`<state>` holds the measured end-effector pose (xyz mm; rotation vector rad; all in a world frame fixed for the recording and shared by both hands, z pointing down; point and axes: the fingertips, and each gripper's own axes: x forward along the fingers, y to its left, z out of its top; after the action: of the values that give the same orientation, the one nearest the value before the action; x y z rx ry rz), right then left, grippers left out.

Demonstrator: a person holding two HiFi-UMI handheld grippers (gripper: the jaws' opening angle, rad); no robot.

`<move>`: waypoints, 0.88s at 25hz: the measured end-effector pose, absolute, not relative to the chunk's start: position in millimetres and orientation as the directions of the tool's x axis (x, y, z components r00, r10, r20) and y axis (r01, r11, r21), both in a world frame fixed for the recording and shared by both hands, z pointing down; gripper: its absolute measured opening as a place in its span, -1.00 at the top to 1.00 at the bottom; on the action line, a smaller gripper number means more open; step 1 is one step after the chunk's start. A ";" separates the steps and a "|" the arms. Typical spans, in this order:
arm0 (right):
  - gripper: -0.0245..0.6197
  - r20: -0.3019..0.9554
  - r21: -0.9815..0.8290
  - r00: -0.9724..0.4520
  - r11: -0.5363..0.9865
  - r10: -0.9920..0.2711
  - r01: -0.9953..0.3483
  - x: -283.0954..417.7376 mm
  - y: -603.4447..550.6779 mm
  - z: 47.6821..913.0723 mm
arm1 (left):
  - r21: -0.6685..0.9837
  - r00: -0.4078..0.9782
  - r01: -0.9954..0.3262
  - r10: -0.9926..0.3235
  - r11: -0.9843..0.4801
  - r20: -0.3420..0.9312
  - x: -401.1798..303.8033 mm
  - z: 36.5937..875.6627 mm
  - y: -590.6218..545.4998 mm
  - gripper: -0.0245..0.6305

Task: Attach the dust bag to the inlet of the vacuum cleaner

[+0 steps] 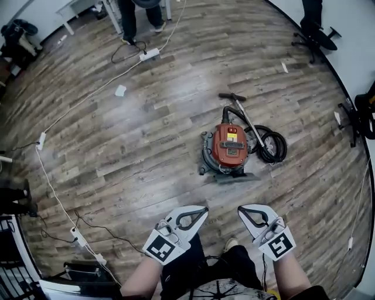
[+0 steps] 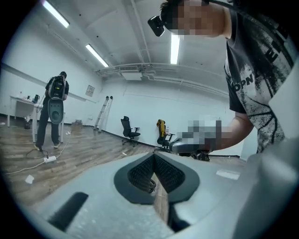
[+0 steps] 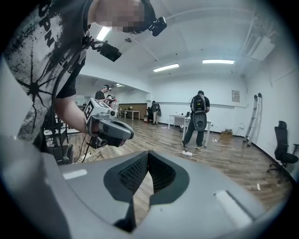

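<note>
The red vacuum cleaner (image 1: 228, 149) stands on the wood floor, a little ahead of me, with its black hose (image 1: 270, 145) coiled at its right side. No dust bag shows in any view. My left gripper (image 1: 204, 210) and right gripper (image 1: 241, 209) are held side by side near my body, well short of the vacuum. Both are shut with nothing between the jaws. In the left gripper view the shut left gripper (image 2: 153, 157) points level across the room. The right gripper view shows the shut right gripper (image 3: 148, 155), with the left gripper (image 3: 110, 129) beside it.
A white power strip (image 1: 149, 54) and its cables run across the far floor near a standing person (image 1: 137, 17). A scrap of paper (image 1: 120, 90) lies on the floor. Office chairs (image 1: 316, 35) stand at the right wall. More cables (image 1: 58, 202) trail at the left.
</note>
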<state>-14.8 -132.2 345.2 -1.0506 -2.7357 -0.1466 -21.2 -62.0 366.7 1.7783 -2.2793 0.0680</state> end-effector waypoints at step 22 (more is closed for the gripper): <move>0.90 -0.041 0.205 -0.673 0.666 0.738 0.718 -52.6 -60.3 160.4 | -0.084 -0.291 -0.955 -0.953 0.285 0.079 -55.9 186.4 -23.1 0.92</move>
<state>-52.6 -60.3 160.4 -1.3068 -2.9762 -0.2812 -55.9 -23.1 186.4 1.8622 -2.5070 0.1789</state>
